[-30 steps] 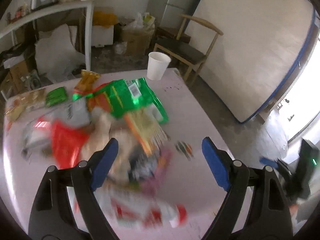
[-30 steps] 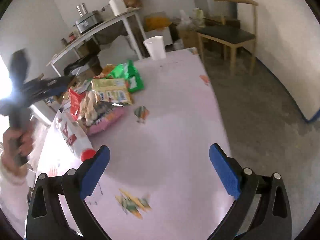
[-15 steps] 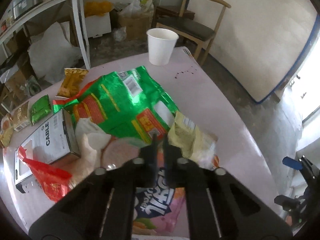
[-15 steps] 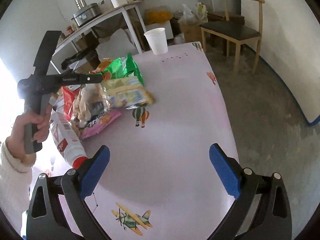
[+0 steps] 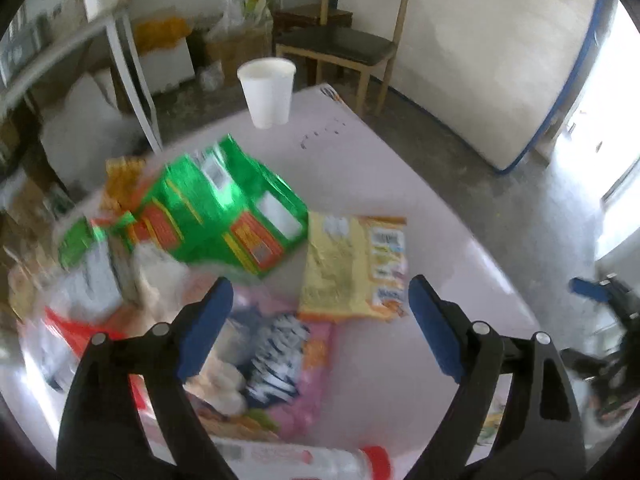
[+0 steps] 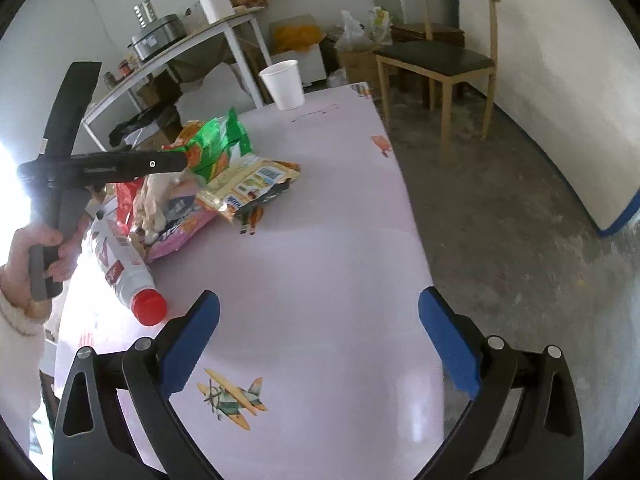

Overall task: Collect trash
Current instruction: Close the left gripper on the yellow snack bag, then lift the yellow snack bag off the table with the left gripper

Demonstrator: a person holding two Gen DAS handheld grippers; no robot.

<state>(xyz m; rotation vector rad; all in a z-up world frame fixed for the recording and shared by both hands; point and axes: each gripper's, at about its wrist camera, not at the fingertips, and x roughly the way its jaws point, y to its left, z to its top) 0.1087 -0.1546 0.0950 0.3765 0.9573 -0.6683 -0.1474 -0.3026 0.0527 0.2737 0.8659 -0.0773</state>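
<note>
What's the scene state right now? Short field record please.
surface: pink table
trash pile: green bag, yellow packet, pink wrapper, all overlapping
bottle: red-capped bottle lying on its side
cup: white paper cup upright at the far edge
left gripper: jaws opening, nothing clamped
right gripper: open, empty, over bare table

Bright daylight — window glare blows out both views' edges; left view perhaps motion-blurred, fisheye bending the rims.
</note>
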